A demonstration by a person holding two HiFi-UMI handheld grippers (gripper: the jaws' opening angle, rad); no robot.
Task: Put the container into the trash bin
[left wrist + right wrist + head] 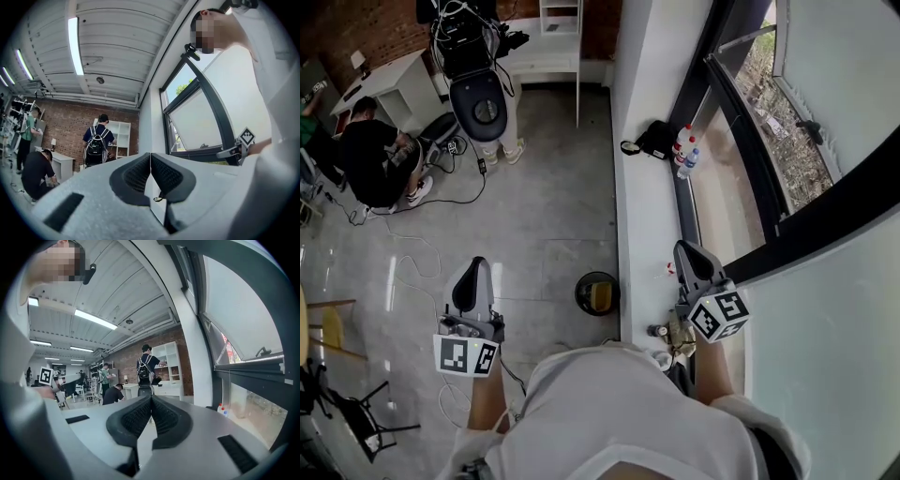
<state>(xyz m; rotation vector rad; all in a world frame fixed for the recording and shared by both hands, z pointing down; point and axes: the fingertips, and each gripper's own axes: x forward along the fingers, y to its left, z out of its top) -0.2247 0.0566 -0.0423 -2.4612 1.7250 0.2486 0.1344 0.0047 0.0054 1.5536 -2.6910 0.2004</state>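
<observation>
A round black trash bin (597, 292) stands on the grey floor beside the white window ledge (642, 234), between my two grippers in the head view. Something yellowish lies inside it; I cannot tell what it is. My left gripper (475, 266) hangs over the floor left of the bin, and its pads (140, 174) meet with nothing between them. Over the ledge to the right of the bin is my right gripper (685, 248), its pads (140, 417) also pressed together and empty. Both grippers point roughly level into the room.
On the ledge further off are a black bag (655, 139) and small bottles (684, 151); small items (667, 334) lie on it near me. One person crouches (367, 155) at the far left, another with a backpack (483, 89) stands by white shelves. Cables (412, 253) trail on the floor.
</observation>
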